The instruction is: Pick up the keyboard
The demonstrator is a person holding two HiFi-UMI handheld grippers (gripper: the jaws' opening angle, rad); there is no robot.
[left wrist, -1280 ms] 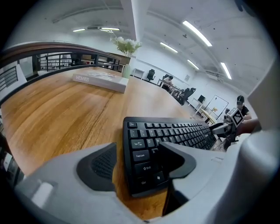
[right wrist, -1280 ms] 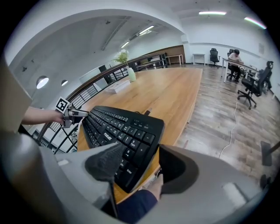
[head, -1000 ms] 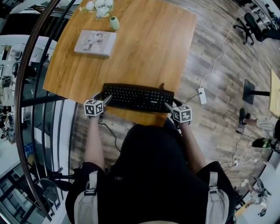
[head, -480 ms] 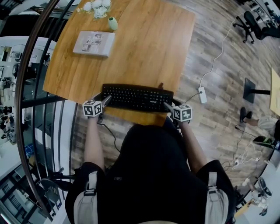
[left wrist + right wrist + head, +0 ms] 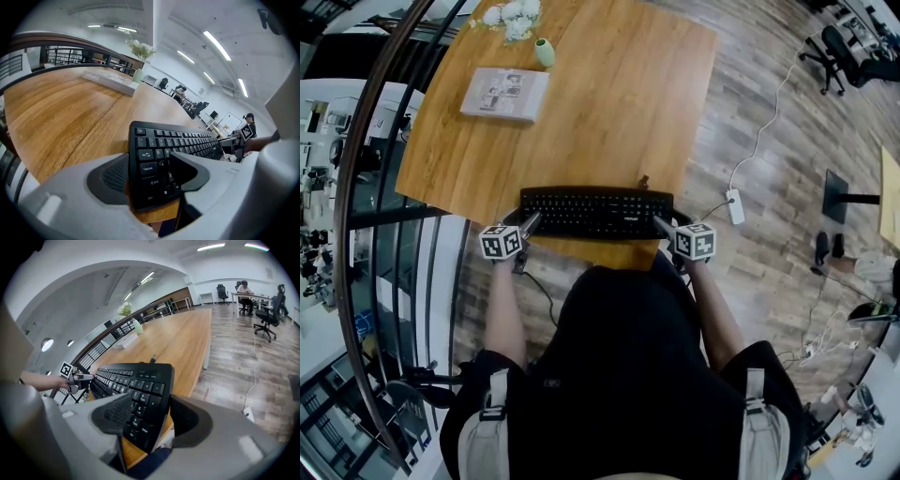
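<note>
A black keyboard (image 5: 596, 213) lies crosswise at the wooden table's (image 5: 609, 103) near edge. My left gripper (image 5: 528, 223) is shut on its left end: in the left gripper view the keyboard (image 5: 180, 143) runs between the jaws of the left gripper (image 5: 150, 180), one pad over the keys, the other against the end. My right gripper (image 5: 661, 225) holds the right end the same way. In the right gripper view the keyboard (image 5: 136, 390) sits in the right gripper (image 5: 147, 420), its near corner past the table edge. Its cable leaves the back edge.
A flat book (image 5: 504, 95) lies at the table's far left, with a small green vase (image 5: 546, 52) and white flowers (image 5: 511, 17) behind it. A railing (image 5: 356, 187) runs along the left. A power strip (image 5: 732, 204) and office chairs (image 5: 844, 56) stand on the floor at the right.
Both grippers and the keyboard have shifted a little toward the person, closer to the table's near edge. The book and vase have stayed where they were.
</note>
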